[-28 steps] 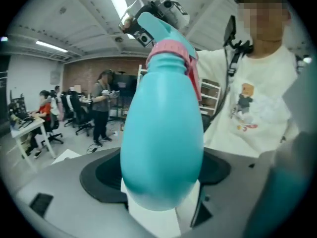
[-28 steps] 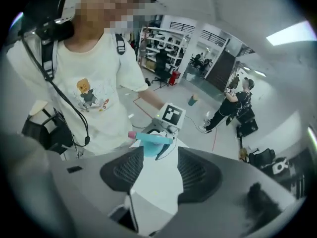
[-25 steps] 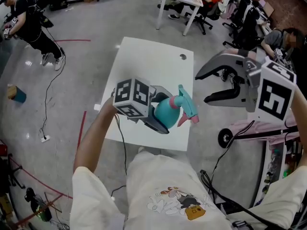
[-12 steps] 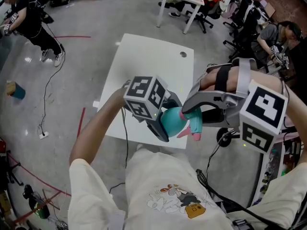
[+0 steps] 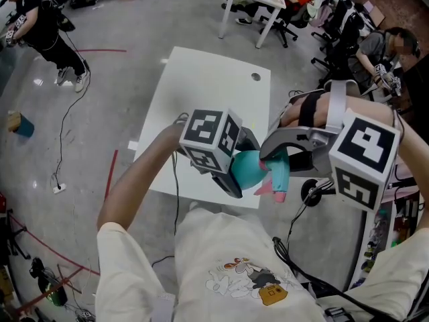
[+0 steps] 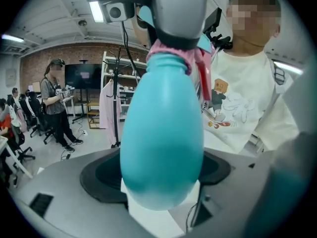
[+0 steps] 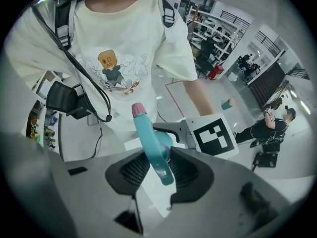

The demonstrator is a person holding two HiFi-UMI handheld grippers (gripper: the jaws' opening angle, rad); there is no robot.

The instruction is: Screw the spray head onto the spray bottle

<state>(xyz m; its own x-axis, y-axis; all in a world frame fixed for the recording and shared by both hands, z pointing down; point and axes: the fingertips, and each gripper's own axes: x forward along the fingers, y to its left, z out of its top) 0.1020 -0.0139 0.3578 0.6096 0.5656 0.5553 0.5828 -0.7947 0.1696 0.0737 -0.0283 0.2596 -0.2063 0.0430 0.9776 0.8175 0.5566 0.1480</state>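
Table [image 5: 201, 86] under left tool [image 5: 240, 164], tilted downward

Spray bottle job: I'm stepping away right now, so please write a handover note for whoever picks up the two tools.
Left tool: shut on the teal spray bottle, held in the air above the white table.
Right tool: jaws have just been closing; the pads now look set on the spray head.
Done: the head sits on the bottle neck, at the pink collar.
Left: turn the head tight. How far it is threaded cannot be told.
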